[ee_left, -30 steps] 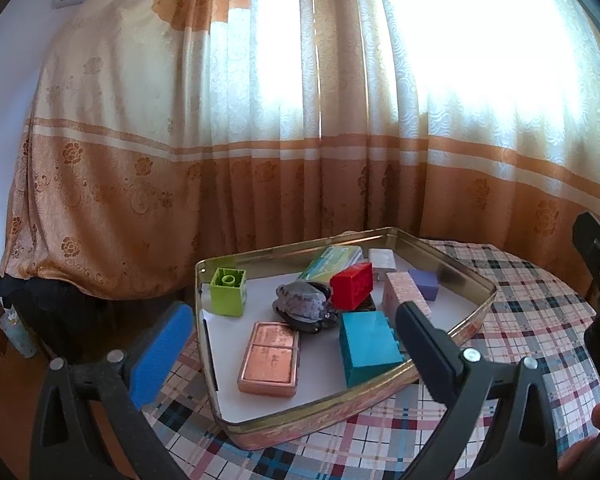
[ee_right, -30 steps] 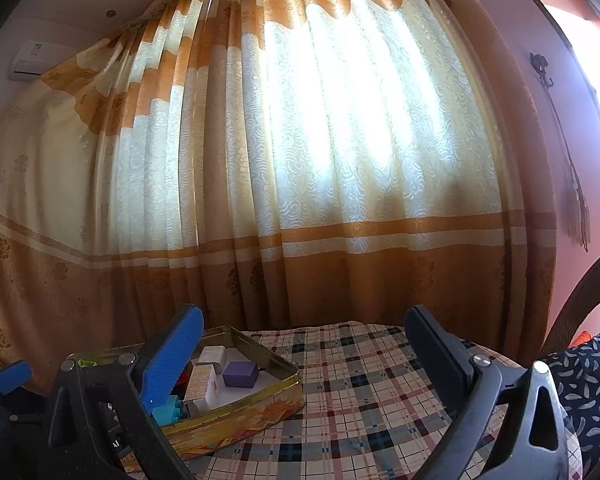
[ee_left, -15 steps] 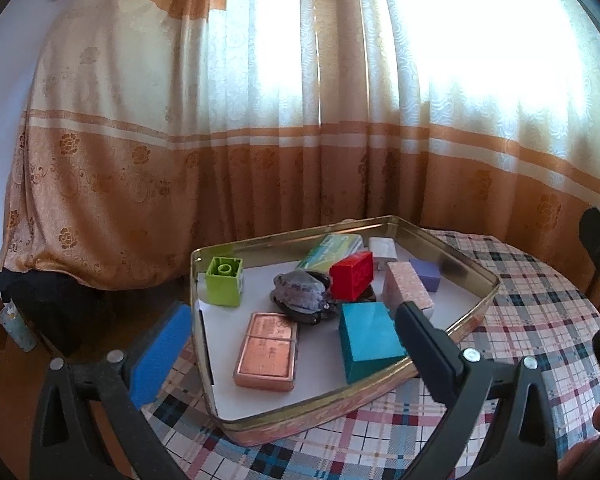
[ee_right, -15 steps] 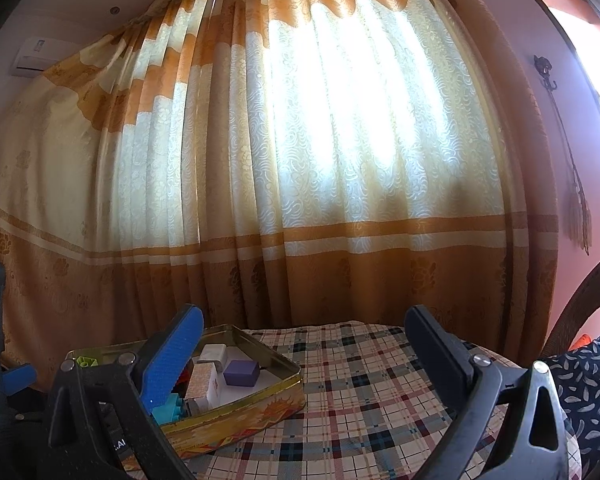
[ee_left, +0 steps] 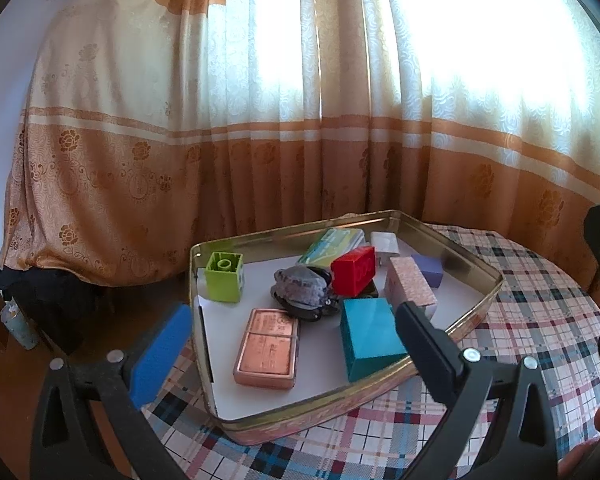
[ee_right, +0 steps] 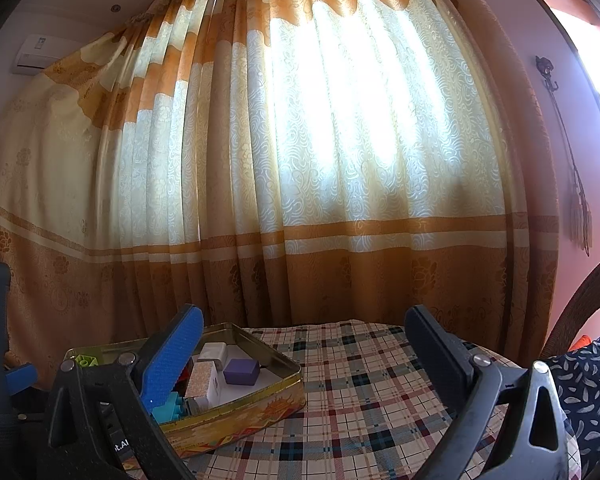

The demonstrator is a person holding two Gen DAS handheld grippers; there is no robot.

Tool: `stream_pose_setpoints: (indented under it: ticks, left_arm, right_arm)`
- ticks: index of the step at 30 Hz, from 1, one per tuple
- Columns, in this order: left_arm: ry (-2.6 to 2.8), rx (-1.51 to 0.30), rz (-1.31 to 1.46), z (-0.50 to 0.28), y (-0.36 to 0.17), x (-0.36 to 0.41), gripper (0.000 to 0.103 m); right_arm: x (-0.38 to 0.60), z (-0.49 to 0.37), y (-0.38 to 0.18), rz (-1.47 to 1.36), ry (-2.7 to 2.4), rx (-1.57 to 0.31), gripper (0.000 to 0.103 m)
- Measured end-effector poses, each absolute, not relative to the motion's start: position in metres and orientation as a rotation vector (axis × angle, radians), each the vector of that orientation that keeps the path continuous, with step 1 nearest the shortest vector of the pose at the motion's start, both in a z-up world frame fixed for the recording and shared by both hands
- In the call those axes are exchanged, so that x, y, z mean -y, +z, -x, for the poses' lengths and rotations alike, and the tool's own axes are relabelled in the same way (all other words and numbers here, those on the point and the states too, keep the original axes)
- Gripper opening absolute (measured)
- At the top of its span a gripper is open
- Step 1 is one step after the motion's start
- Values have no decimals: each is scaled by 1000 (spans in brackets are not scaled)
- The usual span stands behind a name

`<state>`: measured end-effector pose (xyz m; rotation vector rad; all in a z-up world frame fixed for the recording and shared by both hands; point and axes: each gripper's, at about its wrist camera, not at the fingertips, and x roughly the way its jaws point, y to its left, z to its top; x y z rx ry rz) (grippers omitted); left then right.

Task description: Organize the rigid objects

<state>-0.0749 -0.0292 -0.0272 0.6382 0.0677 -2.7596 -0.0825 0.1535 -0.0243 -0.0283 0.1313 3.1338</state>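
Observation:
A gold tin tray (ee_left: 476,268) on the plaid table holds several rigid objects: a green brick (ee_left: 224,276), a copper tin (ee_left: 266,348), a teal block (ee_left: 370,336), a red brick (ee_left: 354,270), a grey lump (ee_left: 300,286), a pink box (ee_left: 410,286) and a purple block (ee_left: 430,270). My left gripper (ee_left: 292,354) is open and empty, hovering at the tray's near edge. My right gripper (ee_right: 304,356) is open and empty, to the right of the tray (ee_right: 236,420), where the purple block (ee_right: 242,372) shows.
The plaid tablecloth (ee_right: 372,392) stretches right of the tray. An orange and cream curtain (ee_left: 300,120) hangs close behind the table. A patterned cushion (ee_right: 588,380) and a wicker chair edge are at far right.
The left gripper has tilted down and drawn slightly closer to the tray. The right gripper has barely moved. Both stay open and empty.

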Motion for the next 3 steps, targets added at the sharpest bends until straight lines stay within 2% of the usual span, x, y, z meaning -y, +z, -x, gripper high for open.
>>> stream_pose_setpoints:
  ticks: [3]
  left_arm:
    - [-2756,-70,-641,75,-27,29,103]
  right_arm:
    - [-154,83,-24,28,3134,-132,102]
